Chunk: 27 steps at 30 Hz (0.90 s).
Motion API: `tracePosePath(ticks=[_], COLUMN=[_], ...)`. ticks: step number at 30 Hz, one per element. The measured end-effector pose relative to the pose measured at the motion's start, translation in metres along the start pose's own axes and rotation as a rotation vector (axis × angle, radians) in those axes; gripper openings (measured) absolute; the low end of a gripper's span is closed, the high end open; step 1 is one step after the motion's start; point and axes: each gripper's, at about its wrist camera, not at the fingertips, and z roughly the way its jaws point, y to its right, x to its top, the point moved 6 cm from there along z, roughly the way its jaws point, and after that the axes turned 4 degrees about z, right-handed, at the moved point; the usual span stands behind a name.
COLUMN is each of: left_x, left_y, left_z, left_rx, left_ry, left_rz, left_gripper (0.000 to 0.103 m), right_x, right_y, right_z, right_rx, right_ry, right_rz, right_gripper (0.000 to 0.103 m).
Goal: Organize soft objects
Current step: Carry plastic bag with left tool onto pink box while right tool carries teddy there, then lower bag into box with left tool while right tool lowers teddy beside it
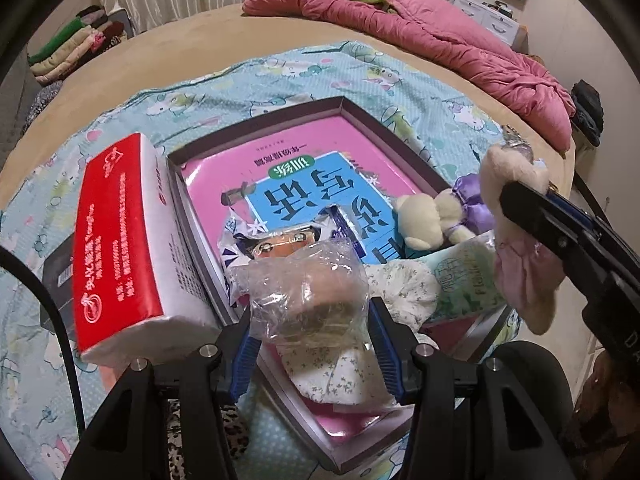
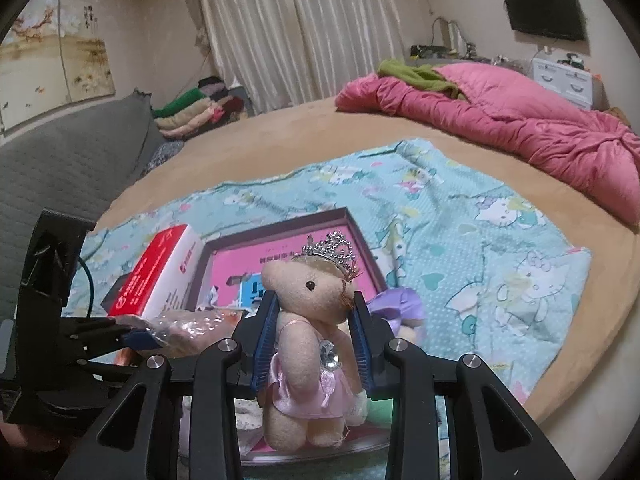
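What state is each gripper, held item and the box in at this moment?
Left gripper: shut on clear plastic bag.
Right gripper: shut on crowned teddy bear, upright.
Box: open, books inside.
Red tissue pack: leaning on the box's edge.

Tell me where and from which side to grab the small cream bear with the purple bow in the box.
Take the cream bear across its plump body, coming from above. It lies at the box edge, head toward the book, purple bow behind, so a side approach looks blocked by the wall.
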Motion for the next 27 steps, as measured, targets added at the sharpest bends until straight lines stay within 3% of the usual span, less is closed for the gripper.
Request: tracePosePath(ticks=[9,14,27], left_x=[-0.005,-0.006,-0.007], left_y=[-0.003,-0.005,-0.004], left_z=[0.009,0.011,0.011], left_rx=[-0.013,-0.018,-0.011], left_ry=[-0.009,-0.012,-0.014], left_rz=[-0.007,-0.012,-0.008], left_gripper=[0.052,0.052,0.052], right_x=[-0.007,-0.013,-0.017], right_y=[-0.007,-0.008,-0.013], right_z=[0.038,0.057,0.084], right_rx=[0.094,0.103,0.08], right_ry=[-0.106,-0.157,-0.163], right_rz=[0.056,0.059,0.015], right_gripper=[0.036,0.037,0.038])
